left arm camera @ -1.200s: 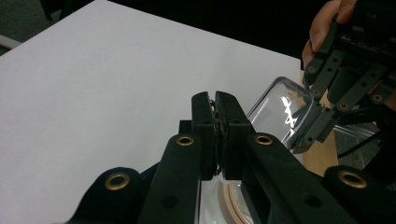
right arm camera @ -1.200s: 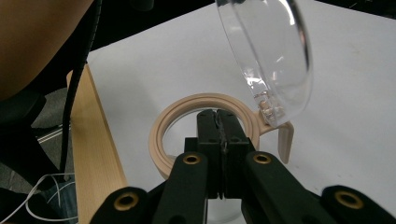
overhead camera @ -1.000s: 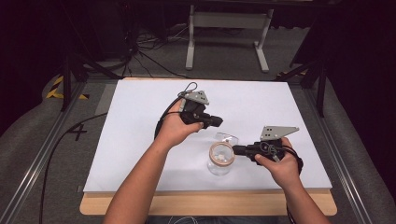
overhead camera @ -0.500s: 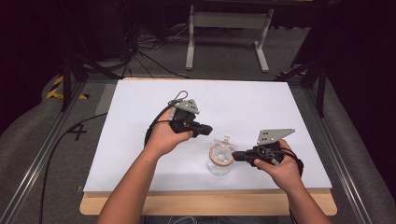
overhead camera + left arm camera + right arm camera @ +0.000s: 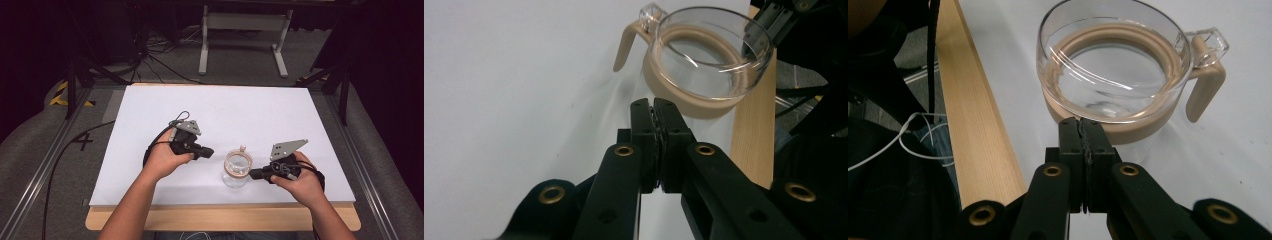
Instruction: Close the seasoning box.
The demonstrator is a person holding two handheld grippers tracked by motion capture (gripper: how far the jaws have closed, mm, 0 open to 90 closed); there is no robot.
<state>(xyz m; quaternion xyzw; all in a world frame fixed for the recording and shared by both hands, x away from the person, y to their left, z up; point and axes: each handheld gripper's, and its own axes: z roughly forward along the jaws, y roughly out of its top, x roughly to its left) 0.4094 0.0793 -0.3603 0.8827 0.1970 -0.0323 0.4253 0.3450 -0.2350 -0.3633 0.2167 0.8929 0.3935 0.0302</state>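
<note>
Near the table's front edge stands the clear glass jar with beige collar [image 5: 237, 168]. Left gripper [image 5: 206, 151] has drawn back from it; right gripper [image 5: 253, 174] stays beside it, both jaws closed, empty.

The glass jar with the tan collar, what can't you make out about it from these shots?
- Glass jar base: left claw view, behind the shut left claw.
- Lower wall: right claw view, behind the shut right claw.
- Contents: high view, too small; clear glass.
- Whether either claw touches it: unclear.
</note>
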